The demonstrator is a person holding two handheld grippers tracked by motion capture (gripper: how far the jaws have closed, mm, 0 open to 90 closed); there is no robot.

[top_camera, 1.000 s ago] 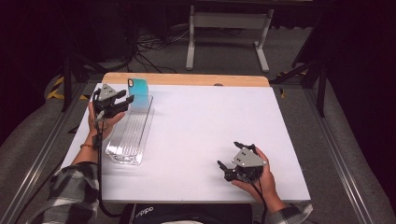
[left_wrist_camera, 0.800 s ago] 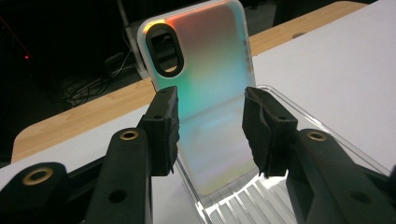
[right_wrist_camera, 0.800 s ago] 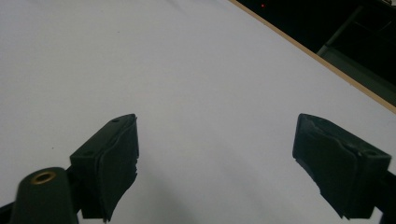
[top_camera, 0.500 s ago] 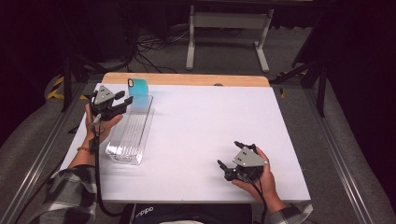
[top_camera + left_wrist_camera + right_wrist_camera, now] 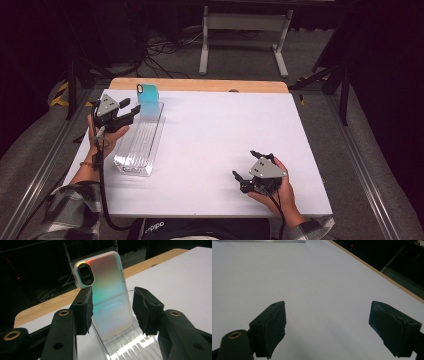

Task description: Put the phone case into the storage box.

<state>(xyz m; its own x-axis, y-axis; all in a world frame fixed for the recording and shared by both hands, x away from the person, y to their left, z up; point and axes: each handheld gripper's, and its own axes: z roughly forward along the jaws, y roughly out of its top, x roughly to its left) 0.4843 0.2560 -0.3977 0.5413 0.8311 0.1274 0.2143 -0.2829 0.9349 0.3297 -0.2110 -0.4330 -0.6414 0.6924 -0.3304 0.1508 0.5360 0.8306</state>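
Phone case upright in a clear tray at the tabletop's far-left corner.

The iridescent phone case (image 5: 107, 295) stands on end in the far end of the clear ribbed tray (image 5: 137, 147), which lies along the left edge of the white tabletop (image 5: 220, 135). The left hand-held gripper (image 5: 129, 111) is released, its jaws spread either side of the case without touching it. The right hand-held gripper (image 5: 246, 172) rests near the front-right corner, jaws wide apart over bare surface.

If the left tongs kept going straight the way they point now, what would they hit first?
Most likely the phone case. It stands upright at the far end of the clear tray, centred between the open jaws of the left tongs. How far ahead it stands is unclear.
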